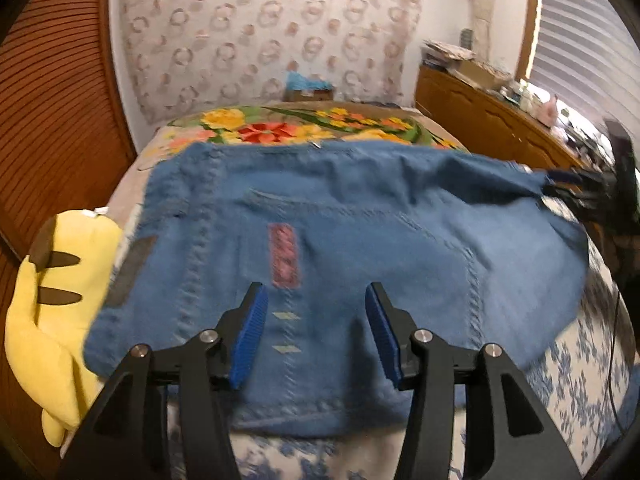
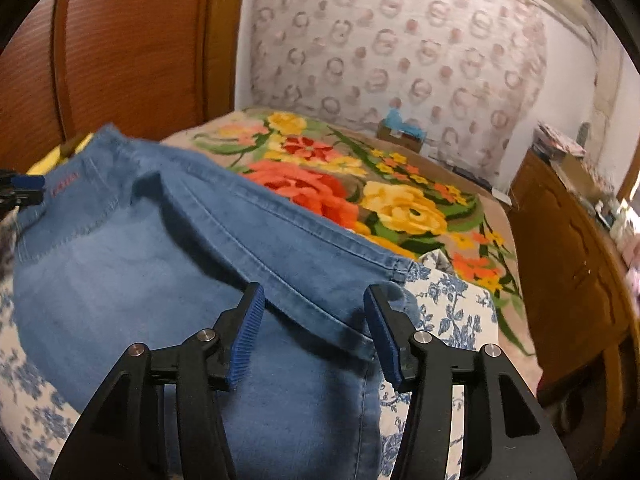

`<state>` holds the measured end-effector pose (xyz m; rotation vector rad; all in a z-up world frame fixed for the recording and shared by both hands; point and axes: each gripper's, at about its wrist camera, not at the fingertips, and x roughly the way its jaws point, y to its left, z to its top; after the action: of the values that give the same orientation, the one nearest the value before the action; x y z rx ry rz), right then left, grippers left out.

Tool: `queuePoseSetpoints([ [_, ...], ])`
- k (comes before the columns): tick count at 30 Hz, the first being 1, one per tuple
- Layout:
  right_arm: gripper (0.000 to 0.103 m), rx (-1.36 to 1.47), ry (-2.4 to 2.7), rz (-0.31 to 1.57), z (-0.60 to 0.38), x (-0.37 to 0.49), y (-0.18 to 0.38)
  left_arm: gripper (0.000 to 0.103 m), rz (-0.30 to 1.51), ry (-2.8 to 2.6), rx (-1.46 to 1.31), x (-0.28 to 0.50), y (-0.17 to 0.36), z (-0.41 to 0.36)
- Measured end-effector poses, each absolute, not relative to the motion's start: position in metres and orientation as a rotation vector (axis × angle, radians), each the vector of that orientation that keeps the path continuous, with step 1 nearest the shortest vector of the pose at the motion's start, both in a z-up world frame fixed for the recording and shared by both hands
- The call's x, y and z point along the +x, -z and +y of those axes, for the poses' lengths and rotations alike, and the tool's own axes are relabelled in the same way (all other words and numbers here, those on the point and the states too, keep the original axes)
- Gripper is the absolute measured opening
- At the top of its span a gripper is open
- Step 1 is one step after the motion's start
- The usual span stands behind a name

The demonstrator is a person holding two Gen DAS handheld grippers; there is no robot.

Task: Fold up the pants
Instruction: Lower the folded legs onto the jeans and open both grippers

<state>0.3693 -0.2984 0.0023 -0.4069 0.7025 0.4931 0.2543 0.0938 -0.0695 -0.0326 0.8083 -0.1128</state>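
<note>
Your left tongs (image 1: 316, 308) stand spread above the waist end of the blue pants (image 1: 340, 248), pinching nothing. Your right tongs (image 2: 314, 310) are spread too, over the hem end with no cloth between the pads. The pants lie folded across the near part of the bed (image 2: 460, 312), a yellow plush toy (image 1: 52, 304) just left of them.

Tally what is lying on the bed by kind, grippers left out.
Jeans: 1
Yellow plush toy: 1
Flowered blanket: 1
Blue-and-white floral cloth: 1
Total: 4
</note>
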Motion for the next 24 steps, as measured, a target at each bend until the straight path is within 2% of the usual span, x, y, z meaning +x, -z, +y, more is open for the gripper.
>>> queuePoseSetpoints([
  [7,0.053,-0.441,-0.492,0.753,-0.298,0.386,0.014,0.05,0.845,0.14,-0.05,0.249,0.083,0.088],
  [12,0.053,-0.462,-0.517,0.783,-0.296,0.386,0.022,0.061,0.852,0.169,-0.078,0.252,0.088,0.091],
  [22,0.052,-0.532,-0.509,0.795,-0.283,0.382,0.033,0.062,0.839,0.128,0.024,0.252,0.091,0.075],
  [24,0.032,-0.521,-0.511,0.801,-0.284,0.384,0.033,0.062,0.839,0.126,0.027,0.252,0.091,0.075],
])
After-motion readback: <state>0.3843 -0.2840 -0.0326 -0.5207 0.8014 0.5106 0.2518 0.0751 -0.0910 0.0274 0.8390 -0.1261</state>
